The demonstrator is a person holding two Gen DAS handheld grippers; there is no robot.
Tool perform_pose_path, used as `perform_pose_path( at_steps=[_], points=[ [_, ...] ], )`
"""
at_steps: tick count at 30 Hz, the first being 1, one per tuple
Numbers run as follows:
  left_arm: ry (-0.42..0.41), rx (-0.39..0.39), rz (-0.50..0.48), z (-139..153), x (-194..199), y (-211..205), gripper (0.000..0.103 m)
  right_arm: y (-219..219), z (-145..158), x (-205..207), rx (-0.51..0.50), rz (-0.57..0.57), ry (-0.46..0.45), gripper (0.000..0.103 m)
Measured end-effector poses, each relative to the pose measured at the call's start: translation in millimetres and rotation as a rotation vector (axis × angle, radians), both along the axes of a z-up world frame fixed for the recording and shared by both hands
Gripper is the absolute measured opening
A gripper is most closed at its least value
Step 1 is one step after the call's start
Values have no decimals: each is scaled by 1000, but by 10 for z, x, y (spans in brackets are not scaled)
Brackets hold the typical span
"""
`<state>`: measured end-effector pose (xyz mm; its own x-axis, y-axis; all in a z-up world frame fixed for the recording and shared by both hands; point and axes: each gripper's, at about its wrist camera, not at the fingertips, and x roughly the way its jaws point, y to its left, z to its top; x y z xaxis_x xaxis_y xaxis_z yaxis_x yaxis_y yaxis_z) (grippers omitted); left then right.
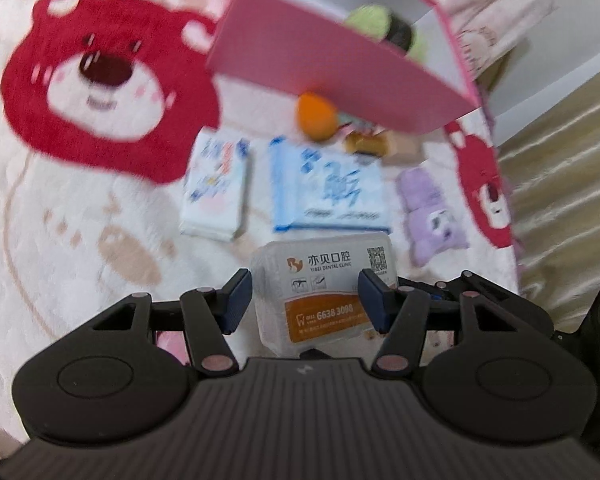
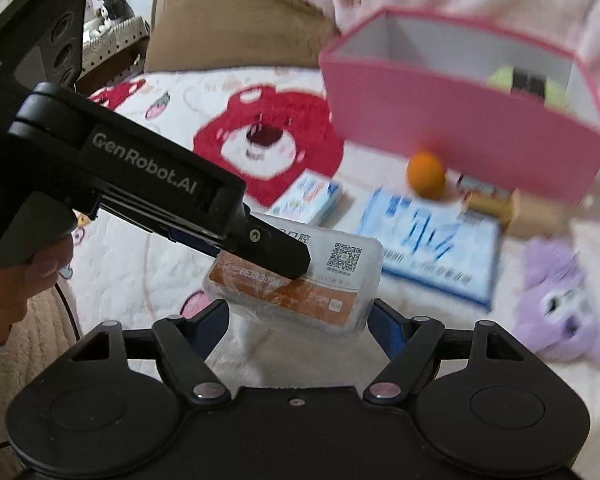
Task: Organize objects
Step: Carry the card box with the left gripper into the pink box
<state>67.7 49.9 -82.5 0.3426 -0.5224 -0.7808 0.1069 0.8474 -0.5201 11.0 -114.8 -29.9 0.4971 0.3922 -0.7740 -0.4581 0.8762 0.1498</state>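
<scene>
A translucent plastic case with an orange dental-clinic label is held above the blanket, and my left gripper is shut on it, blue pads pressing its two sides. From the right wrist the same case hangs tilted under the left gripper's finger. My right gripper sits just below it, jaws apart, with its pads flanking the case's lower edge and slightly off it. Behind stands a pink storage box, open at the top, with a green and black item inside.
On the white blanket with the red bear print lie two tissue packs, an orange ball, a small brown packet and a purple plush. A hand grips the left tool's handle.
</scene>
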Motion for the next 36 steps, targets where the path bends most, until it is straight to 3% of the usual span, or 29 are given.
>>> perform_pose_path(
  at_steps=[11, 18, 21, 23, 28, 32, 36],
  points=[
    [-154, -72, -56, 935, 423, -151, 56, -217, 895, 267, -41, -18, -215, 79],
    [-184, -71, -30, 1163, 887, -253, 55, -356, 1121, 813, -43, -20, -235, 77],
    [-178, -62, -6, 1121, 1092, -337, 56, -505, 1128, 1174, 22, -61, -140, 76],
    [-177, -69, 15, 1052, 1225, -401, 57, -549, 1112, 1345, 14, -65, -121, 76],
    [-92, -89, 32, 827, 1721, -582, 57, -707, 958, 1788, -7, -100, -42, 76],
    [8, -73, 50, 532, 2121, -766, 57, -841, 713, 2235, -5, -162, 80, 76],
    [88, -87, 84, 239, 2361, -825, 57, -853, 473, 2463, -40, -182, 146, 76]
  ],
)
